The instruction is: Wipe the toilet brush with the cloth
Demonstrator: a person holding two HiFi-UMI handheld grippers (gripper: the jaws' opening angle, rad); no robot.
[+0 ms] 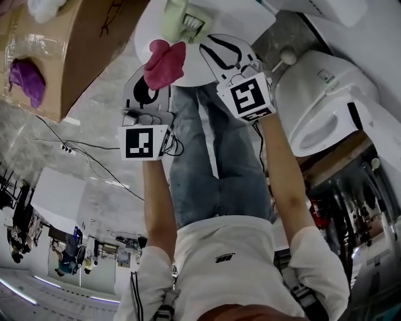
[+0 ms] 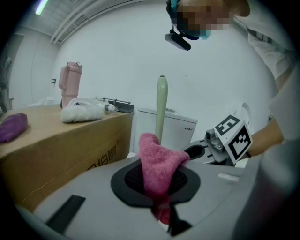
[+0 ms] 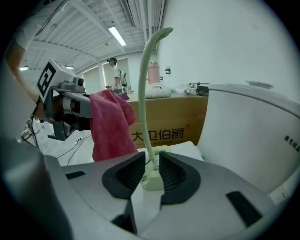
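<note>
The pale green toilet brush (image 1: pixel 180 22) stands upright in its holder on a white surface (image 1: pixel 219 15). Its curved handle (image 3: pixel 149 93) rises just beyond my right gripper (image 3: pixel 152 157), whose jaws stand apart with the stem showing in the gap, untouched. In the head view the right gripper (image 1: pixel 205 42) is beside the holder. My left gripper (image 2: pixel 158 178) is shut on a pink cloth (image 2: pixel 157 164), which stands up from the jaws. The cloth (image 1: pixel 164 63) hangs left of the brush, apart from it. In the left gripper view the handle (image 2: pixel 161 108) rises behind the cloth.
A white toilet (image 1: pixel 326 106) stands to the right. A cardboard box (image 1: pixel 69 44) to the left carries a purple cloth (image 1: pixel 26 80), a white fluffy cloth (image 2: pixel 82 112) and a pink bottle (image 2: pixel 70 84). Cables (image 1: pixel 81 147) run across the floor.
</note>
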